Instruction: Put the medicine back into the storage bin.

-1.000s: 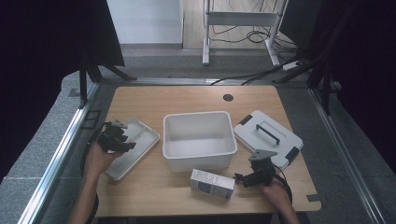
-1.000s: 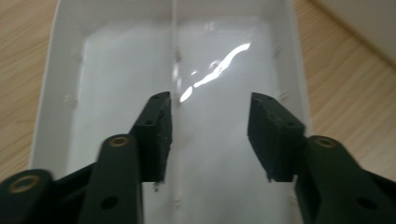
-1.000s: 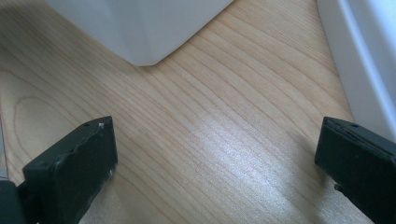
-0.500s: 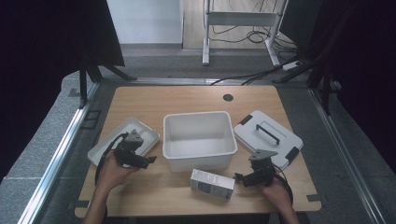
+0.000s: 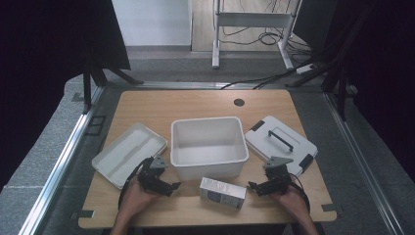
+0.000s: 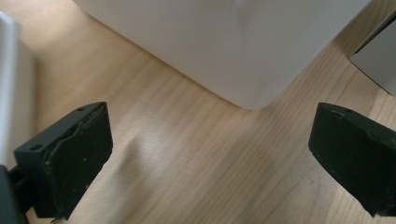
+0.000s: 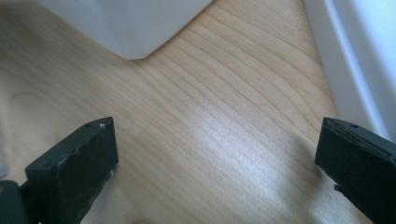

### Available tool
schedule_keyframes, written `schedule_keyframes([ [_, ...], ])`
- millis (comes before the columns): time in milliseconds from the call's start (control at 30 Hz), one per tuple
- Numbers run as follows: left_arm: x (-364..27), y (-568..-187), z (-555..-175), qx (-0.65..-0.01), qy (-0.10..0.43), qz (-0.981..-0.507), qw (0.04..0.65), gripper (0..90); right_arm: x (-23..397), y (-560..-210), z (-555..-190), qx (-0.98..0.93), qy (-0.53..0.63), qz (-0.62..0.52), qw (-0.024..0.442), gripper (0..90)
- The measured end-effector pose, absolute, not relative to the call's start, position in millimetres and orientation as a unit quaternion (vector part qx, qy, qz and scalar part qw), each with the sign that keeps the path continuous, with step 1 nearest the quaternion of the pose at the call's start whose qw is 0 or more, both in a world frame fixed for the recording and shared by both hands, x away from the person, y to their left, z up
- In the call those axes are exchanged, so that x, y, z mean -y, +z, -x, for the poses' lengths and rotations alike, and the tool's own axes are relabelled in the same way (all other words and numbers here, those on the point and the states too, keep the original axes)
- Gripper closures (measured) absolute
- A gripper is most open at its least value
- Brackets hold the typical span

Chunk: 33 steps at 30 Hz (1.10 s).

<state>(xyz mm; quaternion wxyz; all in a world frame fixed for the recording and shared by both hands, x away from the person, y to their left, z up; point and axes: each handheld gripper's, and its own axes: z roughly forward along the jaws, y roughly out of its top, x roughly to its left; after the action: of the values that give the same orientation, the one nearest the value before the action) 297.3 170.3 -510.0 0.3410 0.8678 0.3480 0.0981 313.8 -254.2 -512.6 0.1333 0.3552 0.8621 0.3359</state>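
An empty white tub (image 5: 208,147) stands mid-table. A small grey-and-white box (image 5: 222,192) lies just in front of it. My left gripper (image 5: 173,188) hovers low over the wood to the left of the box, pointing at the tub's near left corner (image 6: 224,46). Its jaws have just been opening and stand wide apart with nothing between them (image 6: 210,158). My right gripper (image 5: 253,188) sits to the right of the box, also open and empty (image 7: 217,163), facing the tub's other near corner (image 7: 126,23).
A shallow white tray (image 5: 128,153) lies at the left, close behind the left gripper. At the right is a white lid with a dark handle (image 5: 280,143), its edge (image 7: 355,56) beside the right jaw. A cable hole (image 5: 239,102) marks the far side.
My left gripper has left the white tray and come down and to the right, to the table in front of the tub. The tray now lies flat. The right gripper has stayed put.
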Motion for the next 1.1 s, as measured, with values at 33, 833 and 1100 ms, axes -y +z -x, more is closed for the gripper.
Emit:
schedule_keyframes([
  [33,-169.4,-513.0,-296.9,-0.348,0.101,-0.868,0.339,0.0,255.6,-510.4,-312.5,-0.864,0.337,-0.351,0.128,0.0],
  [833,-166.1,-521.1,-294.4,-0.358,0.118,-0.864,0.335,0.0,230.5,-474.8,-269.8,-0.929,0.284,-0.234,0.046,2.2],
  [1100,-166.1,-521.1,-294.4,-0.357,0.118,-0.864,0.335,0.0,201.6,-456.4,-269.5,-0.949,0.245,-0.194,0.036,7.6],
])
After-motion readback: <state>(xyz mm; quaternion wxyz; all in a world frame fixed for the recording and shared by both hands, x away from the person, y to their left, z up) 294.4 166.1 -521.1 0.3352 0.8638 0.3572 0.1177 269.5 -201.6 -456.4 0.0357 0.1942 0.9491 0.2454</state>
